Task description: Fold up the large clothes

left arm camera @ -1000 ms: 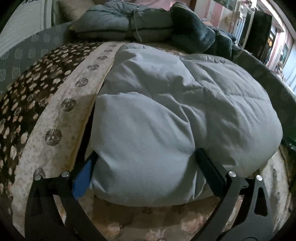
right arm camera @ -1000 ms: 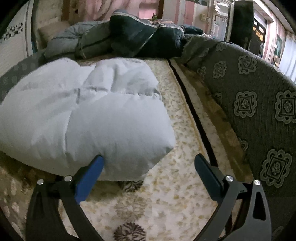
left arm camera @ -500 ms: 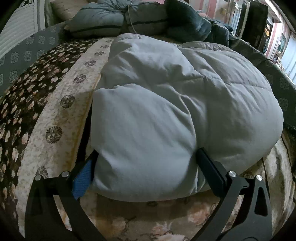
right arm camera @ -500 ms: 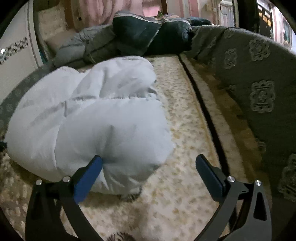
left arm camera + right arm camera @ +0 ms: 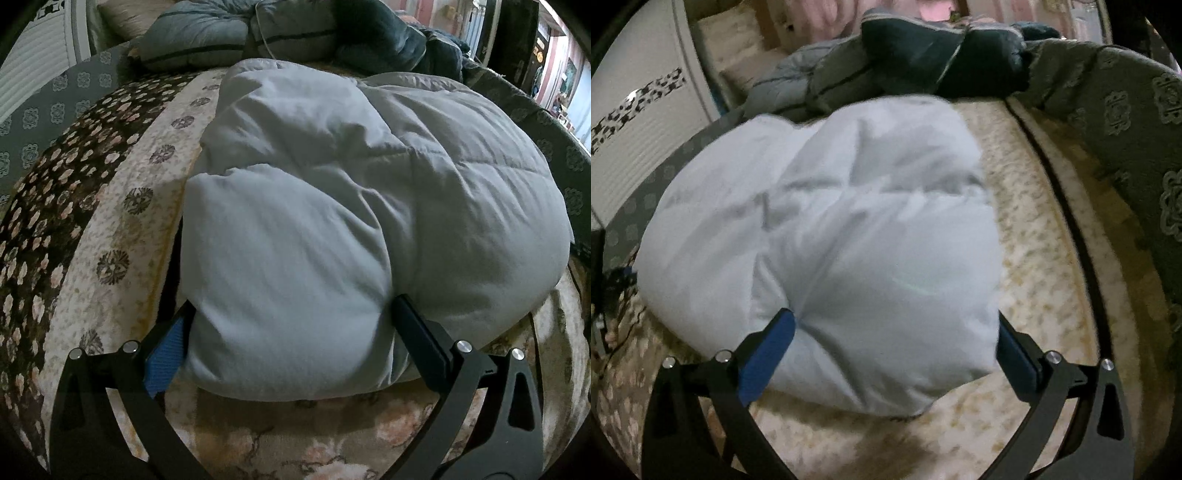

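Left wrist view, pale puffy garment folded on patterned bed, left gripper spread wide straddling its near edge, right gripper likewise wide around opposite corner, neither clamped.

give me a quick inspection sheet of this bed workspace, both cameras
surface: patterned bedspread, cream and dark floral bands, no bare mattress seen
job's things: pale puffy coat bundled into a thick mound in mid-bed
clutter: dark quilted bedding pile heaped at the far end, apart from the coat
grippers: left gripper open, its fingers straddling the coat's near left bulge; right gripper open, straddling the near right bulge, view blurred
cables: nothing clearly seen
surroundings: grey patterned side panel along the right of the bed; white ribbed cabinet on the left
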{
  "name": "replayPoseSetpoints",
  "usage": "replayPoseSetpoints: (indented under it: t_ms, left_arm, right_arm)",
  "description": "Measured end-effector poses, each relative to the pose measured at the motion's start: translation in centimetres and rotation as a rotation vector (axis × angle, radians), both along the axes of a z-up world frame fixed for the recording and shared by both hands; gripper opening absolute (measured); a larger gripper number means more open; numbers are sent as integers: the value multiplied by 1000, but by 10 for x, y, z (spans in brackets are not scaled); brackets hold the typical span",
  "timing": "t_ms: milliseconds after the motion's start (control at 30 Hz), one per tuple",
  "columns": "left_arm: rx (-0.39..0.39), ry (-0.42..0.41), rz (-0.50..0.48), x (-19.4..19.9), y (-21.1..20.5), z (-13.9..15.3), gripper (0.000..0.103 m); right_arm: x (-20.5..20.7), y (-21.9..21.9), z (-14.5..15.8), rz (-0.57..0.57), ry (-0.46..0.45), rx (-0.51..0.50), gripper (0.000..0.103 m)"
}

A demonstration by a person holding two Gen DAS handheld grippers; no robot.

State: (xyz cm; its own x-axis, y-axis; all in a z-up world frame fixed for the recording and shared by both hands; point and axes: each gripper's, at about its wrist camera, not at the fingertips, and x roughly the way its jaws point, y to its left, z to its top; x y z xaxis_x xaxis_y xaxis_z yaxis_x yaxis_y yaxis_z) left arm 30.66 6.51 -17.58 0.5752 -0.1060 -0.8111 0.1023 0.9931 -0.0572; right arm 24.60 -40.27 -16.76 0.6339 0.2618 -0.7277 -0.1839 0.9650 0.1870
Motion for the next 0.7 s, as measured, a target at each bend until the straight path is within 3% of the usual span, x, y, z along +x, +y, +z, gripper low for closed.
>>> replayPoseSetpoints:
  t_ms: [100,367,433,500,700]
  left_arm:
    - [16,-3,-5,1,-3,-1,100]
    - [1,2,-10,10,0,0,100]
    - [14,-15,-7,9,-1,-1,100]
    - [20,-27,-9,8,-3,-3,100]
    - [-1,-19,-18,10,-4,-4,100]
  right_arm:
    - [-7,9,-2,12,-18,-52,101]
    - [28,8,-17,-35,95,73,101]
    - [25,17,-12,-35,69,40,95]
    - [22,23,-9,-22,62,26,80]
    - [22,36,-8,-4,67,-28,74]
